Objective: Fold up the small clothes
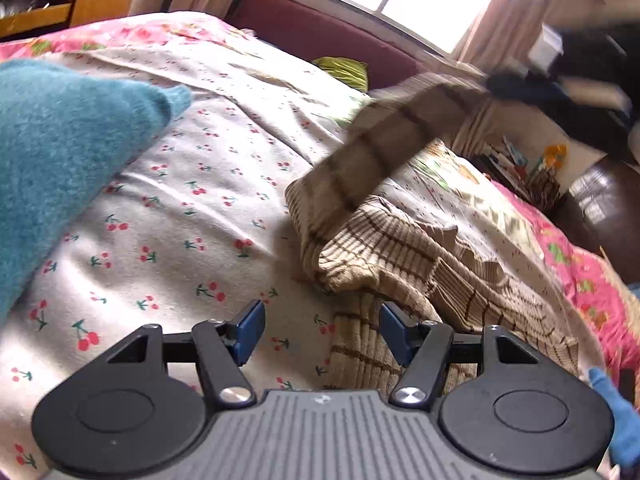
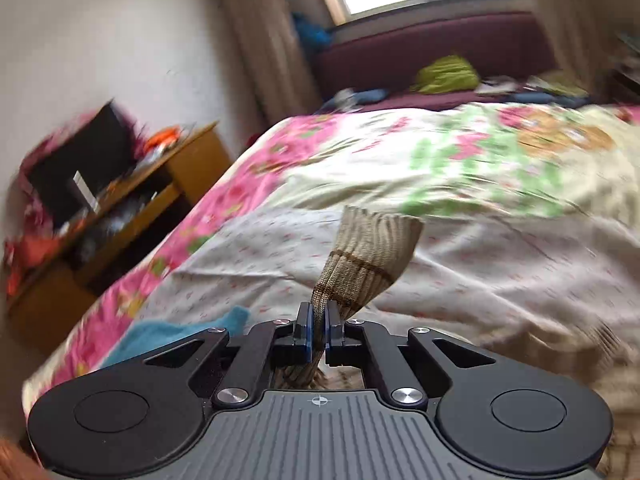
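Note:
A beige ribbed sweater with brown stripes (image 1: 420,248) lies crumpled on the cherry-print sheet (image 1: 200,184). One sleeve (image 1: 380,152) is stretched up and to the right, blurred, toward my right gripper (image 1: 504,82). In the right wrist view that gripper (image 2: 319,322) is shut on the sleeve, and the ribbed cuff (image 2: 372,248) sticks out past the pads. My left gripper (image 1: 322,330) hovers open just above the sweater's near edge, nothing between its fingers. A teal knit garment (image 1: 60,152) lies at the left.
The bed carries a pink floral quilt (image 2: 248,168). A dark red headboard bench (image 2: 440,48) with a green cloth (image 2: 448,74) stands under the window. A wooden desk (image 2: 120,208) with clutter stands left of the bed; a bookshelf (image 1: 520,168) is at the right.

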